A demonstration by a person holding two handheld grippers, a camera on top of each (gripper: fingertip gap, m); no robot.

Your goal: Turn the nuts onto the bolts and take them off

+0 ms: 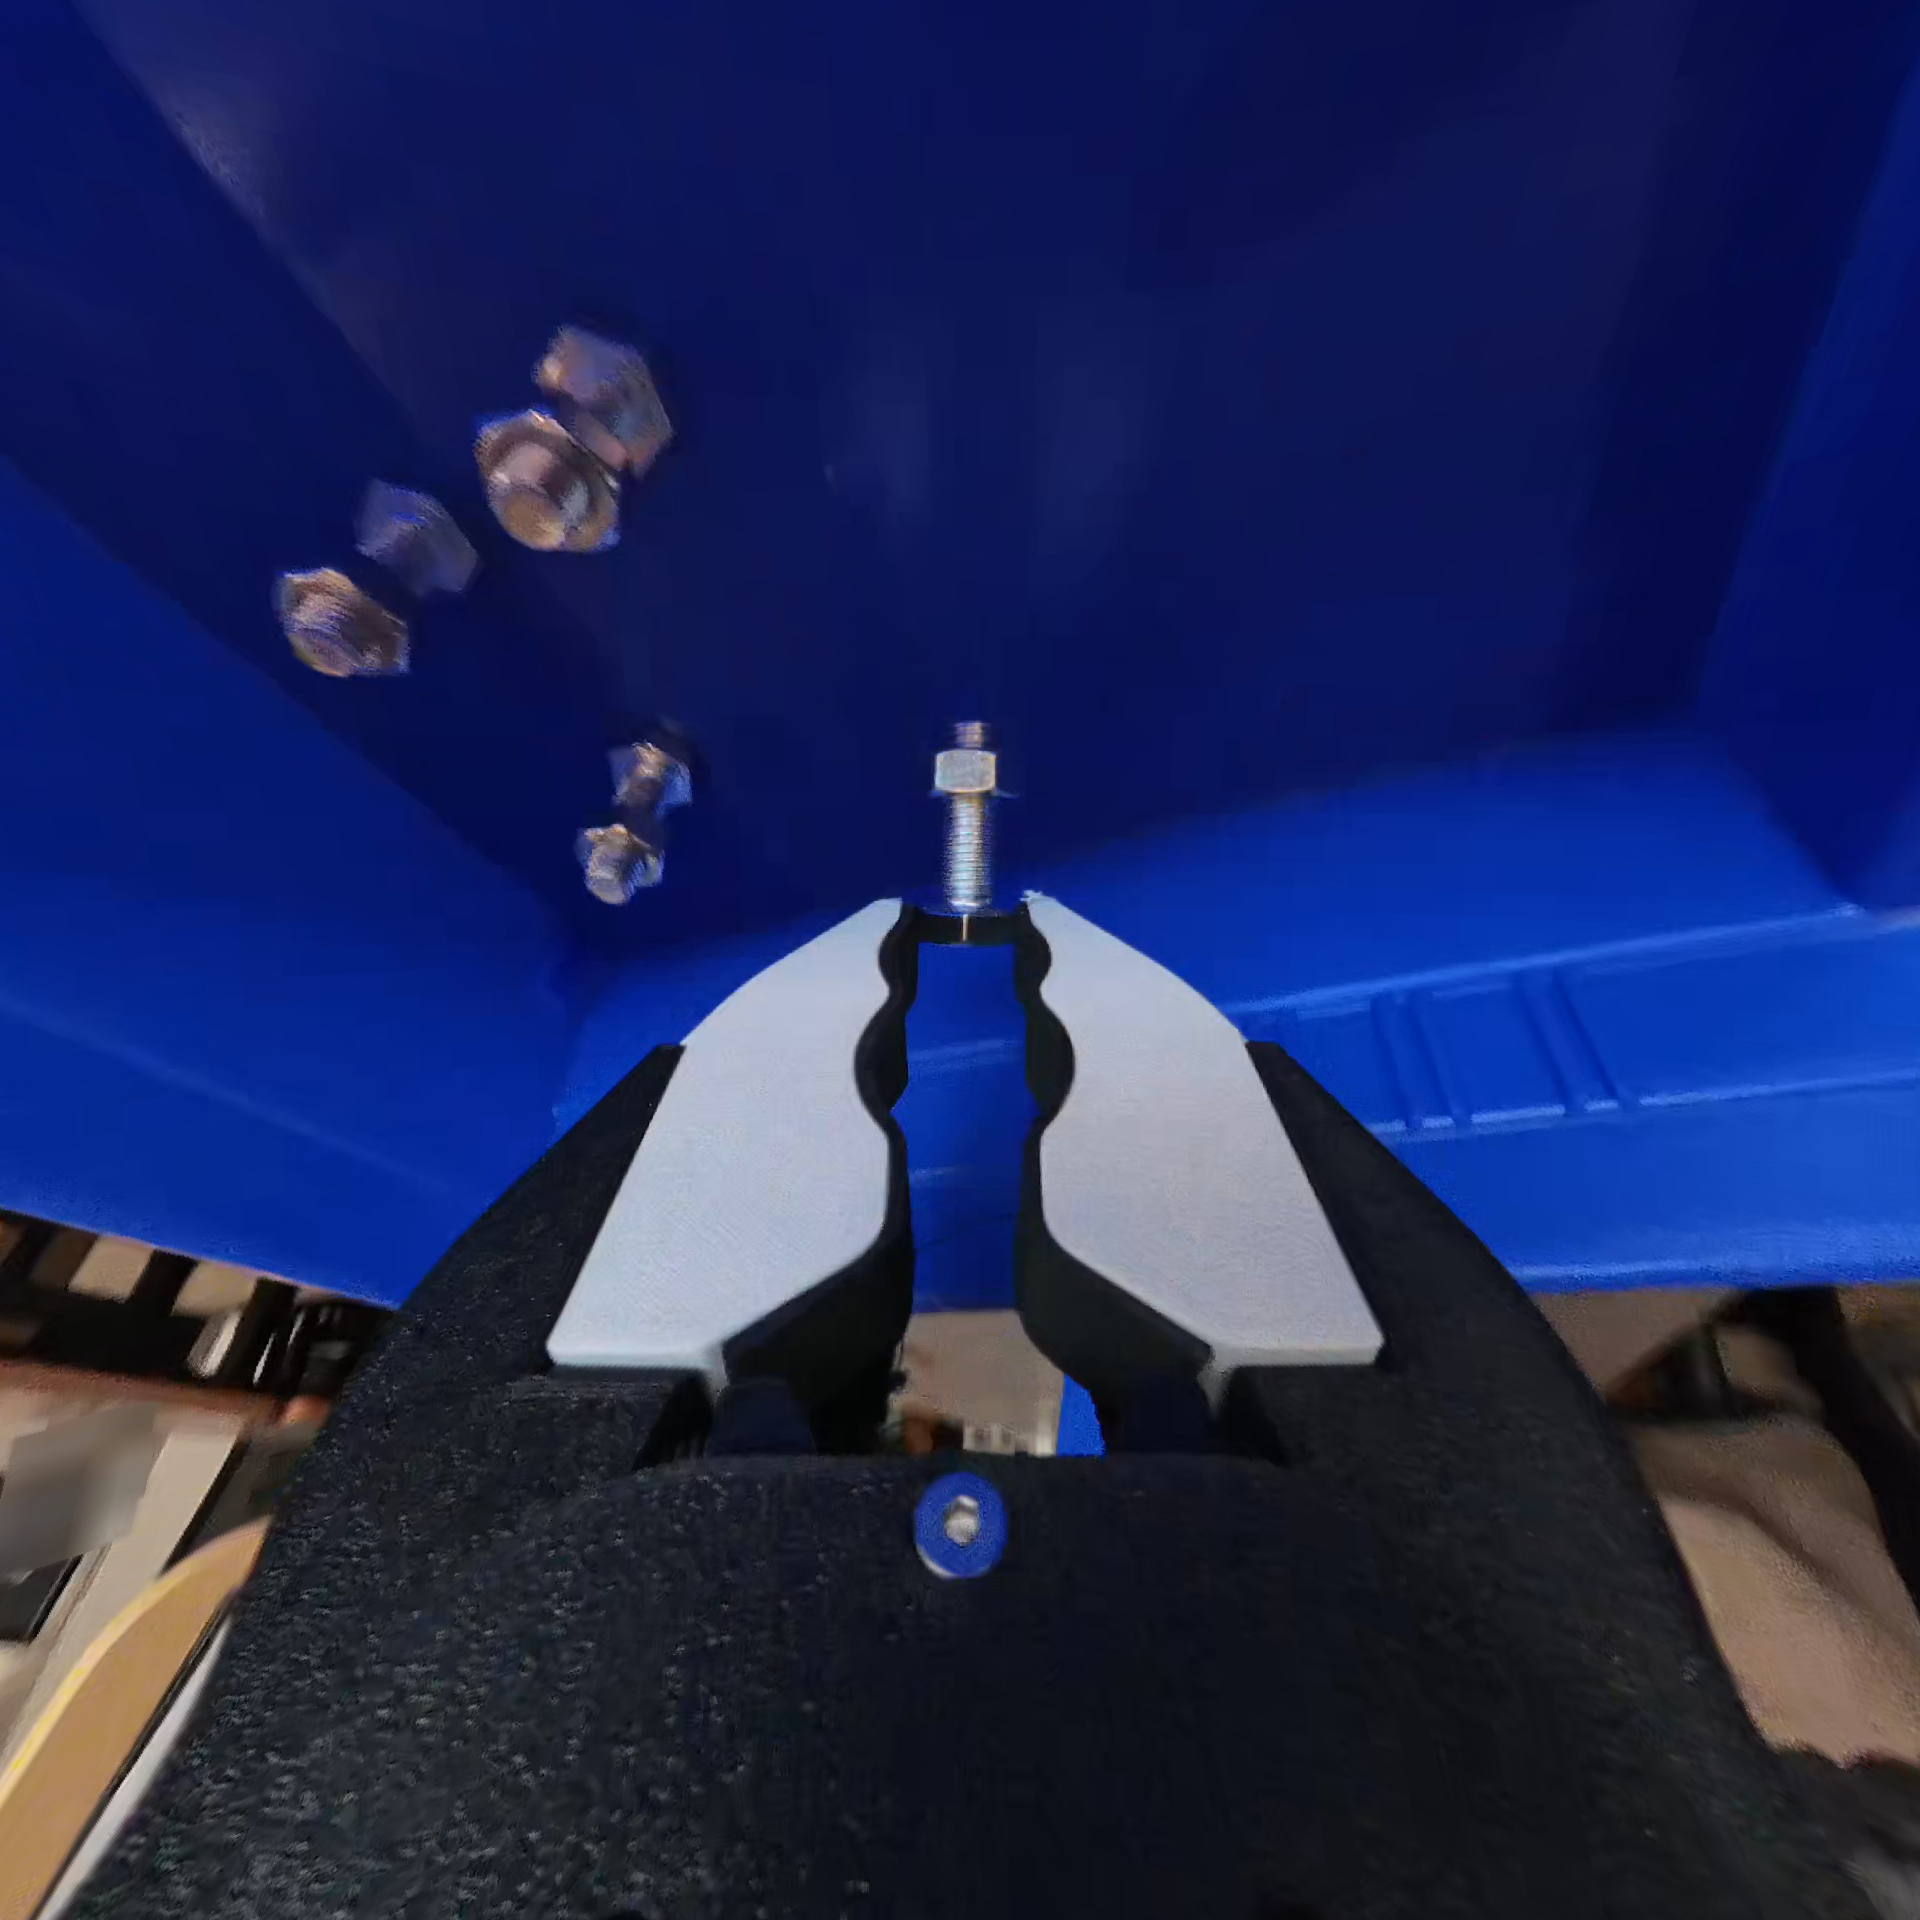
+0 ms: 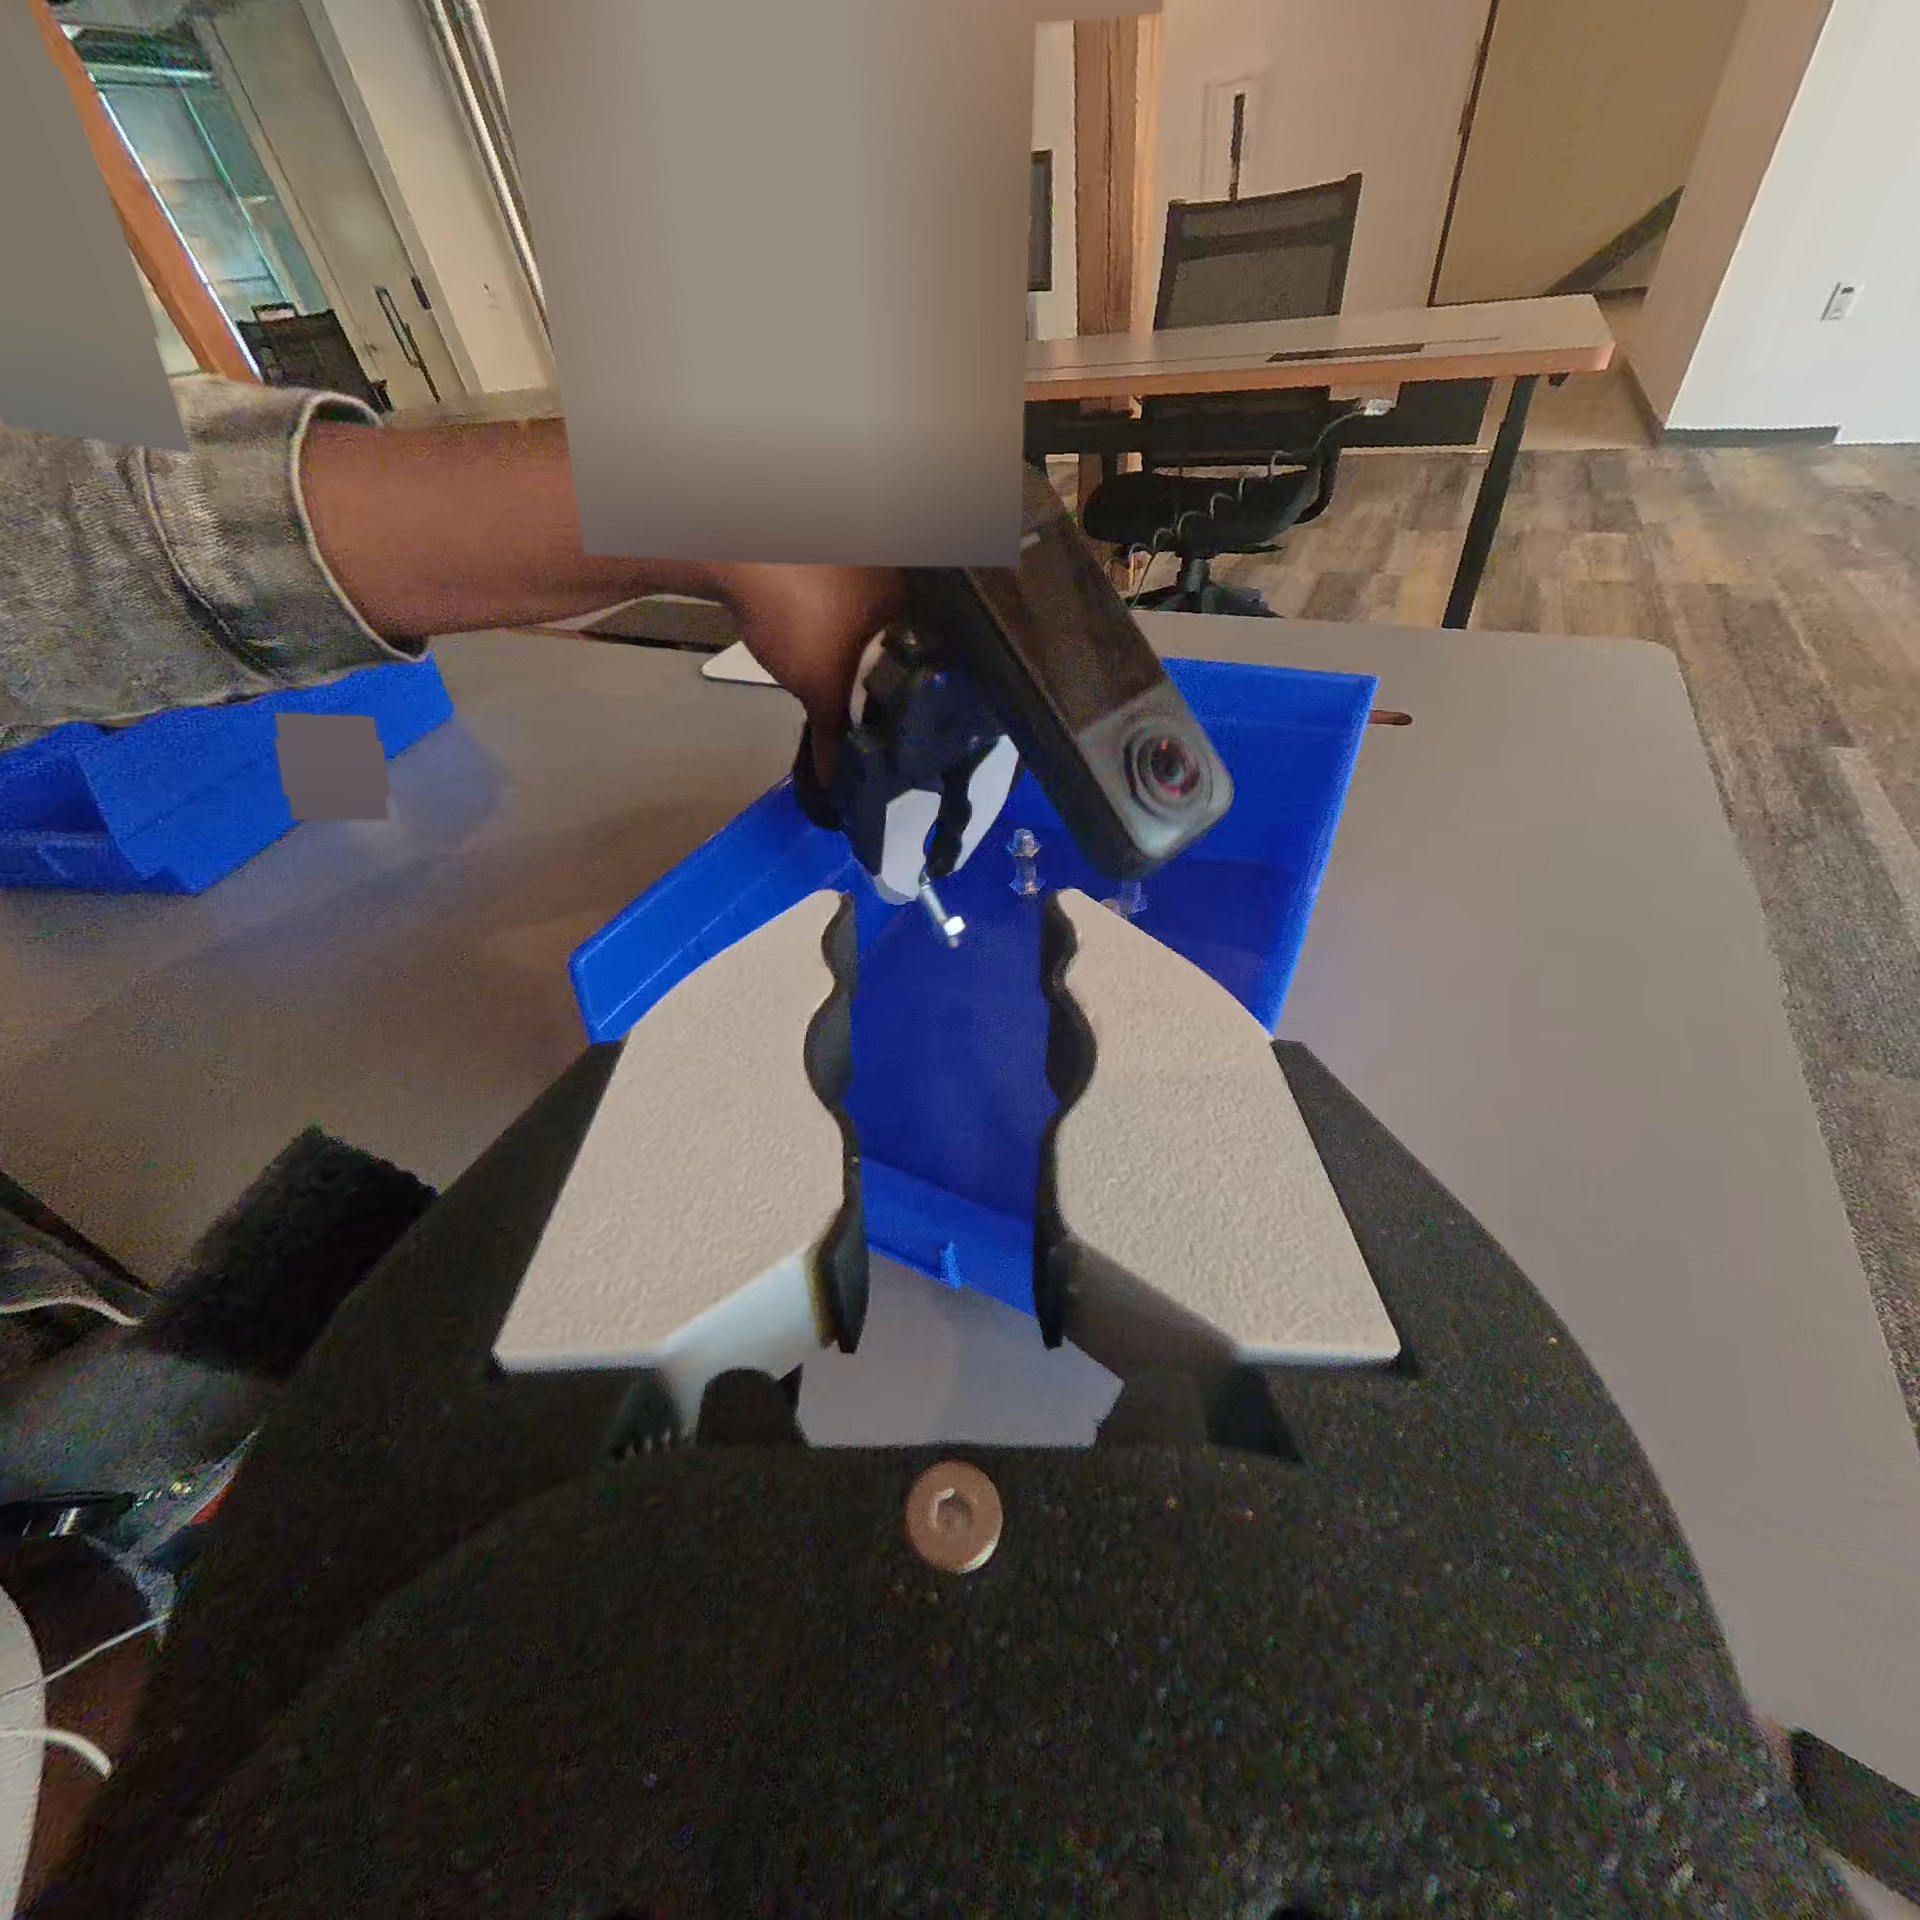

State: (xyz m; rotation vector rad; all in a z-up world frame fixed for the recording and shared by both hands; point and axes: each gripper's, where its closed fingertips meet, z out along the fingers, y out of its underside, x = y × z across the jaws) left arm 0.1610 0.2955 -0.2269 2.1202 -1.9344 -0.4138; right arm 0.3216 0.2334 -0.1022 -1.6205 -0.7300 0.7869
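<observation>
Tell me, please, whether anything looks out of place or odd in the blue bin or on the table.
Nothing stands out. The left tool grips a bolt by its head, a nut threaded near the tip, over the blue bin. Loose bolts lie inside the bin. The right tool is open, empty.

Right gripper (image 2: 951, 925) agape above blue bin (image 2: 1299, 862); left gripper (image 2: 914, 873) clamps bolt (image 2: 940, 914).
</observation>
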